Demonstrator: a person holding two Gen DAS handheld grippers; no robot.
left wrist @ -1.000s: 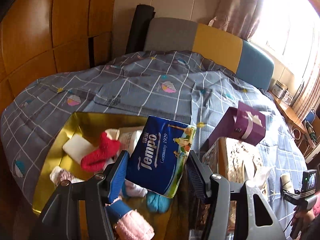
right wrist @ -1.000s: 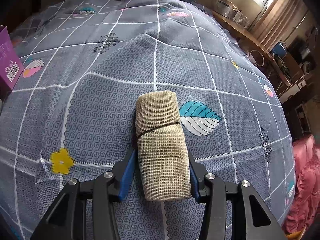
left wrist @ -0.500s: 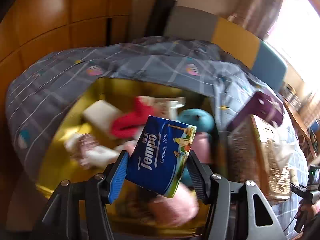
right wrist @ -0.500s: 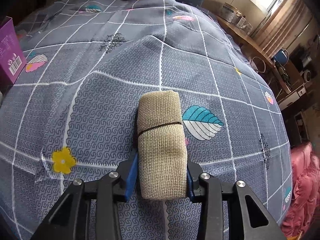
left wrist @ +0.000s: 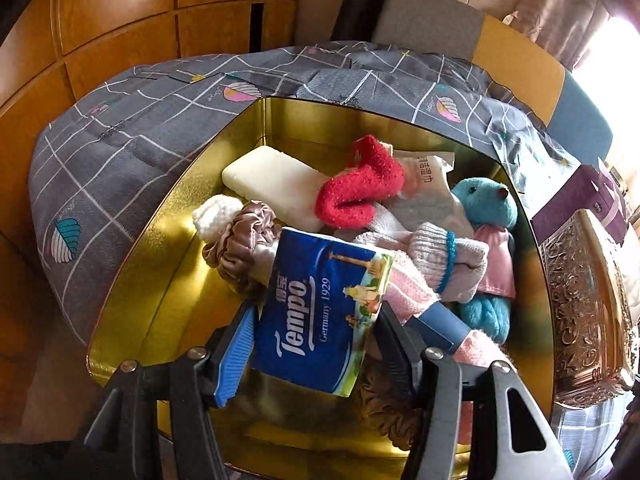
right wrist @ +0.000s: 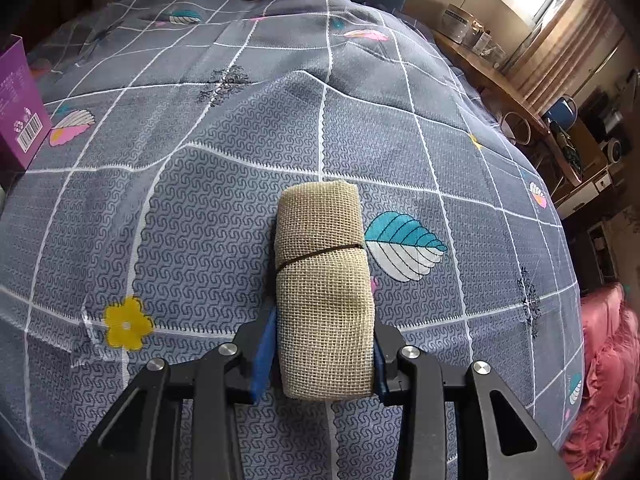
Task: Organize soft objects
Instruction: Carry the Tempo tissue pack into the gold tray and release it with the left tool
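My left gripper (left wrist: 316, 340) is shut on a blue Tempo tissue pack (left wrist: 320, 308) and holds it just above the gold tin (left wrist: 160, 264). Inside the tin lie a red sock (left wrist: 356, 194), a white block (left wrist: 276, 184), a blue teddy bear (left wrist: 486, 208), a brown scrunchie (left wrist: 240, 240) and pink knitted pieces (left wrist: 436, 264). In the right wrist view my right gripper (right wrist: 322, 344) is shut on the near end of a rolled burlap cloth (right wrist: 322, 268) tied with a dark band. The roll lies on the grey patterned bedspread (right wrist: 200, 184).
An ornate metal box (left wrist: 580, 300) stands right of the tin, with a purple carton (left wrist: 576, 204) behind it. The purple carton (right wrist: 18, 108) also shows at the left edge of the right wrist view. A wooden wardrobe (left wrist: 100, 12), a headboard and a windowsill shelf (right wrist: 500, 76) surround the bed.
My left gripper has sunk toward the tin with the tissue pack, so the tin's contents now fill the view. My right gripper has closed onto the burlap roll without shifting.
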